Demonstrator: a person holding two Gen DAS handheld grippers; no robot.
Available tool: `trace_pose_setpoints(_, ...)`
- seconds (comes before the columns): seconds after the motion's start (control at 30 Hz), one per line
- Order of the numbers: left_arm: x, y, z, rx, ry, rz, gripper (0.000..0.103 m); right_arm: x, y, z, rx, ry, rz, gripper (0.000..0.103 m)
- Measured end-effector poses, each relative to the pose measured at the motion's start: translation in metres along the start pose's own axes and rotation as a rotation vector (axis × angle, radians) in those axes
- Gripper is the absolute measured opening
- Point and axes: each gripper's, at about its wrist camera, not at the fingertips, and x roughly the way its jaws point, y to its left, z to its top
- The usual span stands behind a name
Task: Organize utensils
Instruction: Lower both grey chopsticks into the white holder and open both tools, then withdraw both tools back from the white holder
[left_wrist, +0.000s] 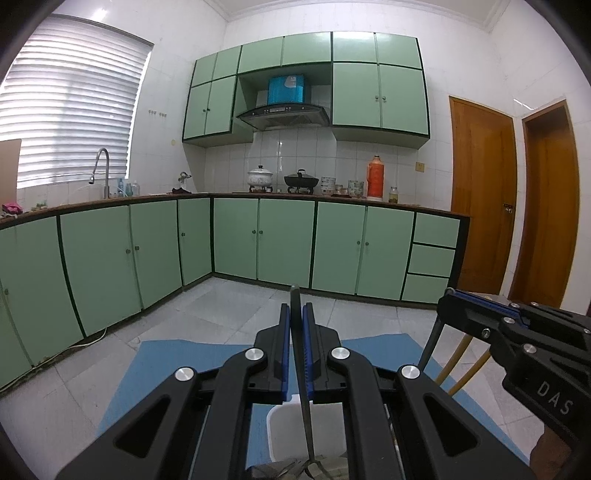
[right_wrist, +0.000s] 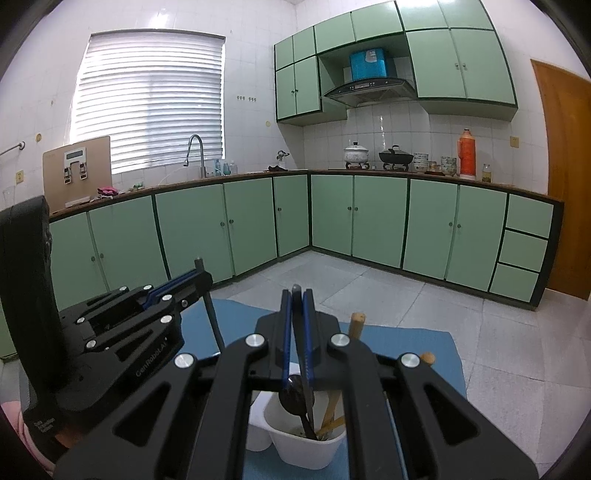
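My left gripper (left_wrist: 295, 310) is shut on the handle of a dark fork (left_wrist: 303, 398). The fork hangs tines down over a white utensil holder (left_wrist: 280, 424). My right gripper (right_wrist: 297, 295) is shut on a dark utensil (right_wrist: 306, 384) whose lower end reaches into the white holder (right_wrist: 306, 450). A black spoon (right_wrist: 291, 397) and wooden chopsticks (right_wrist: 356, 325) stand in that holder. Each gripper shows in the other's view: the right gripper (left_wrist: 448, 295) at the right, the left gripper (right_wrist: 199, 275) at the left, both side by side above the holder.
The holder stands on a blue mat (right_wrist: 406, 339). Beyond it are a tiled floor (left_wrist: 229, 310) and green kitchen cabinets (left_wrist: 280, 243) with pots on the counter. Wooden doors (left_wrist: 480, 192) are at the right. A hand (left_wrist: 550, 454) holds the right gripper.
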Motion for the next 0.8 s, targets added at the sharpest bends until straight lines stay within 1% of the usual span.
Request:
trace_pose_setpoints(0.1, -0.004, 0.003, 0.002, -0.015, 0.000, -0.004, 0.008, -0.003, -0.003, 0.002, 0.008, -0.007, -0.010, 0.008)
trace_pose_setpoints(0.13, -0.006, 0.004, 0.004, -0.014, -0.006, -0.002, 0.010, -0.006, -0.004, 0.002, 0.011, -0.016, -0.014, 0.013)
trace_pose_setpoints(0.2, -0.010, 0.006, 0.006, -0.019, -0.016, -0.005, 0.019, -0.012, -0.006, 0.003, 0.021, -0.034, -0.021, 0.021)
trace_pose_setpoints(0.27, -0.015, 0.008, 0.008, -0.027, -0.025, -0.009, 0.034, -0.019, -0.009, 0.005, 0.030, -0.051, -0.028, 0.029)
trace_pose_setpoints(0.3, -0.017, 0.009, 0.009, -0.030, -0.031, -0.009, 0.037, -0.022, -0.011, 0.005, 0.033, -0.058, -0.031, 0.031)
trace_pose_setpoints(0.37, -0.024, 0.011, 0.010, -0.034, -0.045, -0.012, 0.046, -0.030, -0.014, 0.007, 0.039, -0.076, -0.040, 0.039)
trace_pose_setpoints(0.4, -0.028, 0.012, 0.012, -0.038, -0.052, -0.013, 0.048, -0.034, -0.015, 0.007, 0.043, -0.082, -0.044, 0.042)
trace_pose_setpoints(0.43, -0.030, 0.012, 0.012, -0.040, -0.056, -0.013, 0.052, -0.039, -0.017, 0.007, 0.047, -0.091, -0.049, 0.048)
trace_pose_setpoints(0.47, -0.035, 0.013, 0.013, -0.042, -0.063, -0.012, 0.058, -0.044, -0.018, 0.006, 0.049, -0.097, -0.055, 0.053)
trace_pose_setpoints(0.5, -0.040, 0.014, 0.013, -0.043, -0.072, -0.006, 0.062, -0.047, -0.018, 0.006, 0.050, -0.100, -0.059, 0.056)
trace_pose_setpoints(0.53, -0.044, 0.015, 0.014, -0.043, -0.077, -0.001, 0.069, -0.052, -0.019, 0.005, 0.053, -0.105, -0.064, 0.060)
trace_pose_setpoints(0.57, -0.049, 0.016, 0.014, -0.045, -0.079, 0.008, 0.072, -0.056, -0.019, 0.003, 0.055, -0.109, -0.069, 0.065)
trace_pose_setpoints(0.6, -0.051, 0.017, 0.014, -0.048, -0.079, 0.011, 0.074, -0.060, -0.020, 0.002, 0.058, -0.111, -0.073, 0.068)
trace_pose_setpoints(0.67, -0.061, 0.020, 0.012, -0.060, -0.080, 0.016, 0.082, -0.070, -0.022, -0.002, 0.068, -0.115, -0.076, 0.074)
trace_pose_setpoints(0.8, -0.080, 0.024, 0.005, -0.066, -0.072, 0.042, 0.089, -0.088, -0.021, -0.011, 0.078, -0.111, -0.080, 0.083)
